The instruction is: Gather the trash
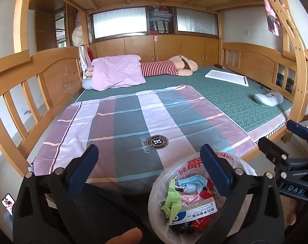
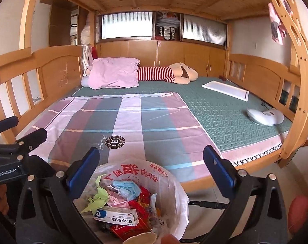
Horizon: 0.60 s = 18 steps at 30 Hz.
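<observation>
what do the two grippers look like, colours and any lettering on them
Both are black plastic frames with silver bolts and blue pads lining their fingers. The left gripper shows white "GenRobot.AI" lettering on its body in the right wrist view; the right gripper shows raised "DAS" lettering in the left wrist view.

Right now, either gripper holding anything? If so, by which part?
Nothing is held. The left gripper and the right gripper both stand wide open with nothing between their pads, above the trash bag, which holds the collected litter.
</observation>
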Each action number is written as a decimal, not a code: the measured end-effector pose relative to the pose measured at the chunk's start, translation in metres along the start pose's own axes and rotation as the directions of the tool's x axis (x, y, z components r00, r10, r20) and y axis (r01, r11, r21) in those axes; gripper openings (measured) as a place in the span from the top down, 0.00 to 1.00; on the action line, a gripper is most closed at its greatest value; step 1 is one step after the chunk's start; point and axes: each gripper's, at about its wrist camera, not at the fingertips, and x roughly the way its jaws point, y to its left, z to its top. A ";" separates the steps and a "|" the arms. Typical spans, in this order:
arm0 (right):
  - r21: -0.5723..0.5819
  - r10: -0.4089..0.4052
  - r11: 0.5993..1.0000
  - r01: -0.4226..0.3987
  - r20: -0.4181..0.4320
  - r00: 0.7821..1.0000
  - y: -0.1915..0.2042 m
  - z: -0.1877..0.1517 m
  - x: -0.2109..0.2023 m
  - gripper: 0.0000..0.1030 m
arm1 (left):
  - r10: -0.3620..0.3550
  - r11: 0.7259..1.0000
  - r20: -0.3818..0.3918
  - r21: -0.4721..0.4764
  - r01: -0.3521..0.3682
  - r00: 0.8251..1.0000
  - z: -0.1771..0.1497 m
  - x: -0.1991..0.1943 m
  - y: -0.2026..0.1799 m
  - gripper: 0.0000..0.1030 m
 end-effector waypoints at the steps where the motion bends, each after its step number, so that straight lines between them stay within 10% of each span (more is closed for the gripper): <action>1: 0.000 -0.003 1.000 0.003 -0.001 1.000 0.000 0.000 0.000 0.04 | -0.002 1.000 0.001 -0.008 0.002 1.000 0.001 0.000 0.002 0.04; 18: 0.036 -0.025 0.999 0.025 0.001 1.000 -0.003 0.001 -0.003 0.04 | 0.028 0.999 0.002 -0.038 -0.028 1.000 0.002 -0.001 0.010 0.04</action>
